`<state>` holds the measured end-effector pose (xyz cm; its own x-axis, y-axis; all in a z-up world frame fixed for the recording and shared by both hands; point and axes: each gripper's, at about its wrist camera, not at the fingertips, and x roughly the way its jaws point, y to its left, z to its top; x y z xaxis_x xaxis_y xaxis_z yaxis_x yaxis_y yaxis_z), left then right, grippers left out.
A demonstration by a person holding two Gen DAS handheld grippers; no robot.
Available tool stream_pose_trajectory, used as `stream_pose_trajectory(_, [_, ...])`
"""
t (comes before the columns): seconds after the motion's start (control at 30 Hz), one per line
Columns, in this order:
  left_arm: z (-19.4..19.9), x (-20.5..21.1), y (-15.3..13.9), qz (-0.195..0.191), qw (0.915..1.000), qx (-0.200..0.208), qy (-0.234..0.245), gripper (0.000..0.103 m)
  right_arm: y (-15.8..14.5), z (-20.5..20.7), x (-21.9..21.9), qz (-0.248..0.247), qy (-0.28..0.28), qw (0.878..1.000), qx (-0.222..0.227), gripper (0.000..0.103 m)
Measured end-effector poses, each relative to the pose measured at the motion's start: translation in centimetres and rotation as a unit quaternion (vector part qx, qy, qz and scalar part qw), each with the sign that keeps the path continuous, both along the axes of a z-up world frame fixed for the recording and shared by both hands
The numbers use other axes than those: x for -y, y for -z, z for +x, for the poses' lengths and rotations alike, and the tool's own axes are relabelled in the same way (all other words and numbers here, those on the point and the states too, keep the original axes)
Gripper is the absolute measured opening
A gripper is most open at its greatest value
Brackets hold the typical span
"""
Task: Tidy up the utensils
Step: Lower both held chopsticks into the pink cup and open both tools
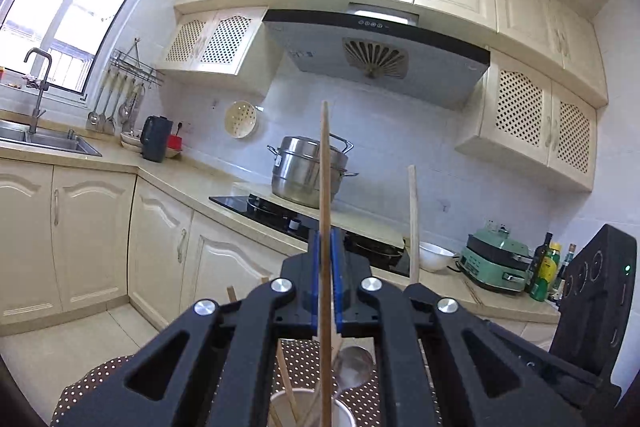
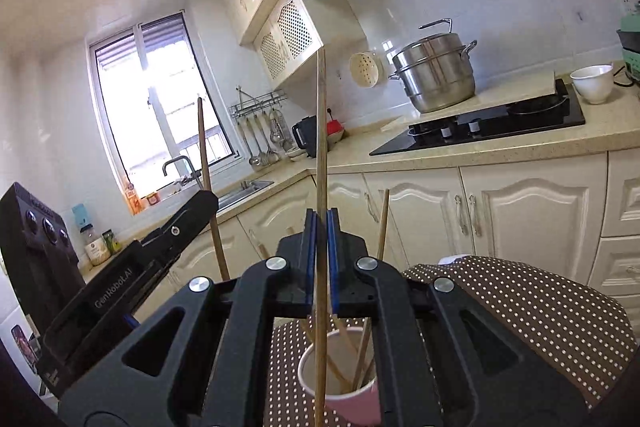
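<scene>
Two grippers show: the left gripper (image 1: 328,247) and the right gripper (image 2: 320,227), each clamped on one wooden chopstick (image 1: 325,187) (image 2: 320,147). One pink paper cup (image 2: 340,379) stands on the one dotted cloth (image 2: 520,307), near its front edge, holding roughly four more sticks (they overlap, so the count is loose). One metal spoon (image 1: 354,363) lies beside a cup. On the countertop (image 2: 500,147): one steel steamer pot (image 2: 436,75), one white bowl (image 2: 593,83), one black kettle (image 1: 156,139).
</scene>
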<state>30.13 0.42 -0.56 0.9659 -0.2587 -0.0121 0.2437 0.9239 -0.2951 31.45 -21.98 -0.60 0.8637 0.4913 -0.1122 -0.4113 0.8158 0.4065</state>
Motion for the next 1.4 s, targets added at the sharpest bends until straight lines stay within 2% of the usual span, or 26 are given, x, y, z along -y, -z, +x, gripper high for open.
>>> stream_pose_trajectory(0.23, [3.2, 0.1, 2.7, -0.004, 0.9998, -0.014, -0.01, 0.006, 1.2, 1.6, -0.7, -0.002, 0.011, 1.0, 0.011, 0.006])
stream_pose_trajectory(0.33, [3.7, 0.7, 3.8, 0.012, 0.9997, -0.019, -0.012, 0.006, 1.6, 2.0, -1.1, -0.014, 0.018, 1.0, 0.019, 0.006])
stream_pose_trajectory(0.5, [4.1, 0.5, 5.6, 0.014, 0.9989, -0.045, -0.004, 0.006, 2.8, 2.0, -1.4, -0.027, 0.014, 0.999, 0.014, 0.006])
stream_pose_trajectory(0.7, [2.9, 0.4, 6.2, 0.025, 0.9979, -0.06, 0.0, 0.006, 3.9, 0.5, -1.3, -0.053, 0.007, 0.999, 0.006, 0.006])
stream_pose_trajectory(0.83, [1.4, 0.7, 6.2, 0.047, 0.9971, -0.06, 0.006, 0.006, 4.1, -0.8, -1.1, -0.07, 0.005, 0.998, 0.003, 0.006])
stream_pose_trajectory(1.1, [-0.1, 0.5, 6.2, 0.048, 0.9952, -0.082, 0.022, 0.007, 4.6, -2.6, -0.8, -0.083, 0.008, 0.996, -0.017, 0.006])
stream_pose_trajectory(1.17, [-0.5, 0.6, 6.0, 0.048, 0.9946, -0.087, 0.029, 0.025, 4.6, -2.9, -0.8, -0.084, 0.009, 0.996, -0.021, 0.006])
stream_pose_trajectory(1.2, [-0.8, 0.5, 5.9, 0.048, 0.9946, -0.088, 0.027, 0.044, 4.6, -3.0, -0.9, -0.085, 0.009, 0.996, -0.024, 0.006])
stream_pose_trajectory(1.23, [-1.1, 0.4, 5.8, 0.046, 0.995, -0.085, 0.026, 0.048, 4.6, -3.1, -0.9, -0.086, 0.007, 0.996, -0.027, 0.006])
stream_pose_trajectory(1.4, [-2.2, 0.0, 5.4, 0.056, 0.9937, -0.096, 0.011, 0.048, 4.6, -3.5, -1.5, -0.089, 0.004, 0.995, -0.035, 0.006])
